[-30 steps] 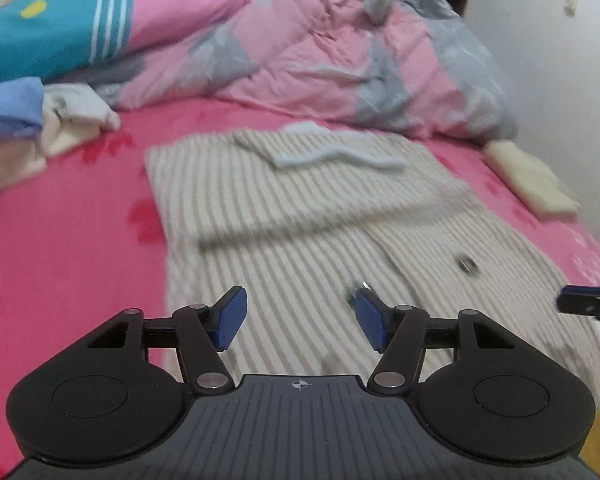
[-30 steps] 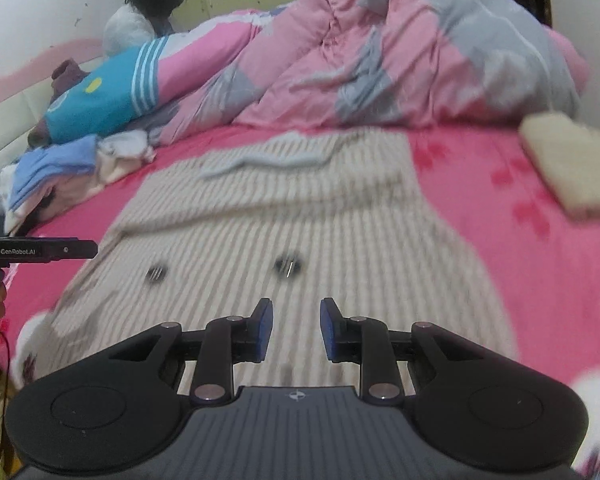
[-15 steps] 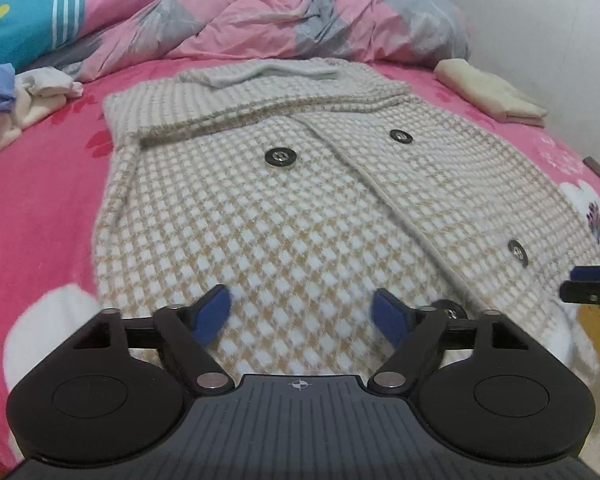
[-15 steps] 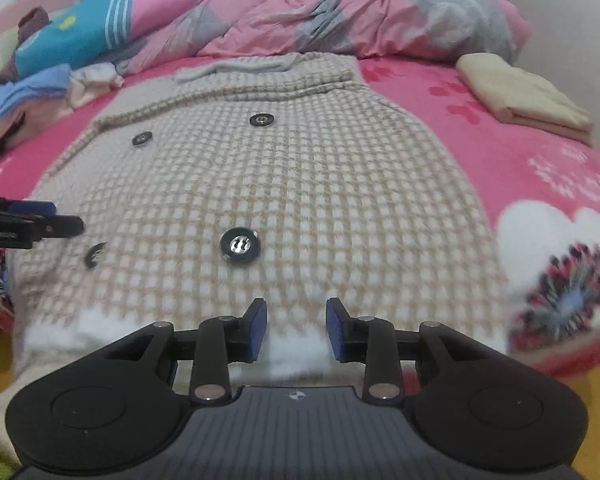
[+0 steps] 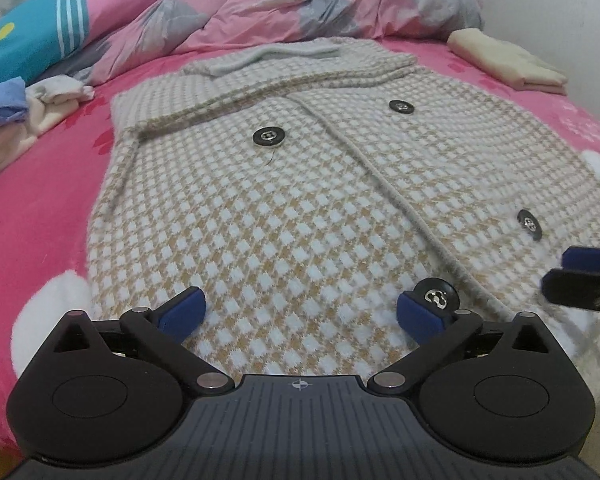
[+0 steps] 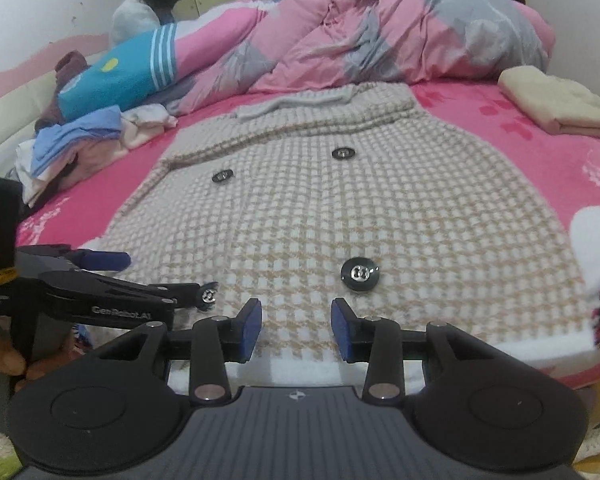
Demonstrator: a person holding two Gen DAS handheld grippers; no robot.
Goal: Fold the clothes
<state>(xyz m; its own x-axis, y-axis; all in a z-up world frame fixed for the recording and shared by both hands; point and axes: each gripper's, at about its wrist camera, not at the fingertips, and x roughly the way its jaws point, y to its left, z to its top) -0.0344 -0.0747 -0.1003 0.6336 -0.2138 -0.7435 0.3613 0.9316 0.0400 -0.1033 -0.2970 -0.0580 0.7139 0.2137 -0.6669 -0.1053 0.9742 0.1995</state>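
A beige-and-white checked coat (image 5: 300, 208) (image 6: 340, 208) with dark round buttons lies flat on the pink bed, hem towards me, grey collar at the far end. My left gripper (image 5: 300, 314) is open wide just above the hem on the coat's left half, nothing between its blue pads. My right gripper (image 6: 296, 330) hovers open over the hem's right half, fingers a smaller gap apart, empty. In the right wrist view the left gripper (image 6: 100, 276) appears from the side, held by a hand. In the left wrist view the right gripper's fingers (image 5: 580, 276) enter from the right.
A crumpled pink and grey duvet (image 5: 300, 4) fills the bed's far end. A pile of loose clothes (image 6: 80, 140) lies on the left, a folded cream garment (image 6: 556, 108) on the right. A person (image 6: 148, 8) sits beyond the bed. The bed edge is right below the hem.
Both grippers came down and in towards the coat's hem. The right gripper's fingers spread wider; the left stayed wide open. The coat has not moved.
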